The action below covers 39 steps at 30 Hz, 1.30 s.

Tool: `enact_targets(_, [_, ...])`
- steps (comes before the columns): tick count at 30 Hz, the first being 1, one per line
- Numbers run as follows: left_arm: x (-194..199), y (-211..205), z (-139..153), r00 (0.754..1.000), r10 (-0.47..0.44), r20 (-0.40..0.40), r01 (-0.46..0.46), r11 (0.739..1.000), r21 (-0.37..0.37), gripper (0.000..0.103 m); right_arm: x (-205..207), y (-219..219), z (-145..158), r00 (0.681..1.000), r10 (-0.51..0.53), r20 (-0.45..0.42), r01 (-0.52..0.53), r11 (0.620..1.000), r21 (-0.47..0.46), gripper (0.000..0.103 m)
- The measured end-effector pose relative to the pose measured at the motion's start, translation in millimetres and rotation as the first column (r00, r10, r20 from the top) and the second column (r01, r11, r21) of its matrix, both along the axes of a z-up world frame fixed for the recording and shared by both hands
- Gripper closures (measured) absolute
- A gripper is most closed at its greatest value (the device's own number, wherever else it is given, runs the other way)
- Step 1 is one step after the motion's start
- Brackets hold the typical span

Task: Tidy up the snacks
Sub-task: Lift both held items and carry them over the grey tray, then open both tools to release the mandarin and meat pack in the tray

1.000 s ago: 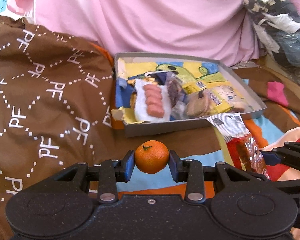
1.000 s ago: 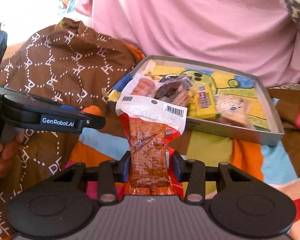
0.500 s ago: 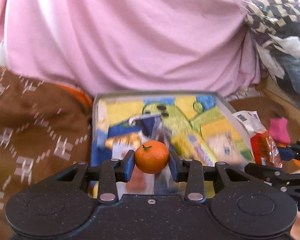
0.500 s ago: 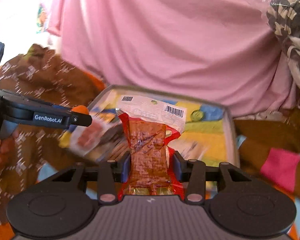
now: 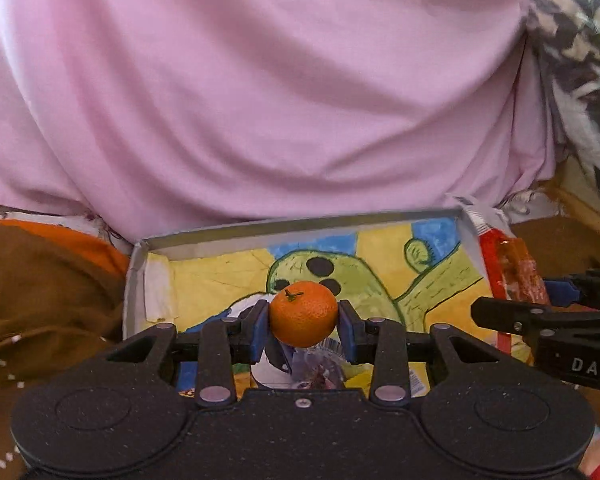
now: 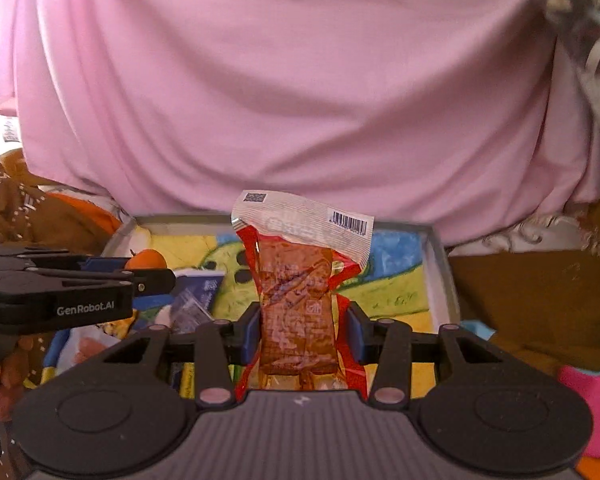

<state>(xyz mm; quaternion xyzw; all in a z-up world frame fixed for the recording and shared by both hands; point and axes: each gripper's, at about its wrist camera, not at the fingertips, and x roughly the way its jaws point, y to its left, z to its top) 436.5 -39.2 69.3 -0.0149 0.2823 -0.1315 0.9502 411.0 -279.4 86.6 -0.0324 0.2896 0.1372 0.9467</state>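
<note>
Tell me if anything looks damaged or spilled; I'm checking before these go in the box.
Nothing spilled or torn. The tangerine sits whole in the left claw. The snack packet in the right claw looks sealed, only its top flap is crumpled and bent.

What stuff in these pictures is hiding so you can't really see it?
- Snacks in the near part of the tray: left wrist view, covered by the left gripper and its tangerine.
- Tangerine: right wrist view, only a sliver peeks over the left gripper's finger.
- Snack packet: its lower end sits behind the right gripper; the print is too small to read.
- Tray's near edge: hidden in both views.
</note>
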Motion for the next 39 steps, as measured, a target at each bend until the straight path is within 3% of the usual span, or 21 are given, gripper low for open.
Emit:
enact_targets(6, [10.7,-4.5,-19.9,0.999,-0.019,-0.032,0.020,1.000,0.020,0.065,20.9,1.4,-23.8,0.999,-0.017,-0.051,0.018,1.000,0.016,0.054])
enact_targets(15, [17.1,-7.9,-33.3,0.998,-0.022,-0.054,0.023,0.999,0.023,0.065,29.9,6.0,-34.0,0.997,-0.028,-0.072,0.031,0.999,0.027,0.049])
enact_targets(19, [20.2,-9.5,-32.3,0.997,-0.026,-0.069,0.027,0.999,0.022,0.064,32.2,7.2,-36.6,0.997,-0.043,-0.067,0.045,0.998,0.032,0.039])
enact_targets(24, [21.2,-7.3,-25.4,0.997,-0.002,-0.072,0.002,1.000,0.001,0.048,29.5,3.1,-35.4,0.997,-0.065,-0.050,0.068,0.996,0.062,0.034])
enact_targets(29, [19.9,-0.8,-12.5,0.997,0.049,-0.058,-0.050,0.998,-0.026,0.026,21.5,-3.9,-23.6,0.996,-0.084,0.006,0.084,0.992,0.094,0.017])
enact_targets(32, [18.1,3.9,-5.5,0.996,0.080,-0.045,-0.081,0.996,-0.038,0.018,16.0,-5.1,-18.4,0.995,-0.096,0.029,0.093,0.991,0.098,0.010])
enact_targets(39, [6.4,13.3,6.0,0.991,0.132,-0.012,-0.132,0.991,-0.034,0.012,2.1,-9.8,-10.0,0.992,-0.114,0.059,0.107,0.988,0.108,0.002])
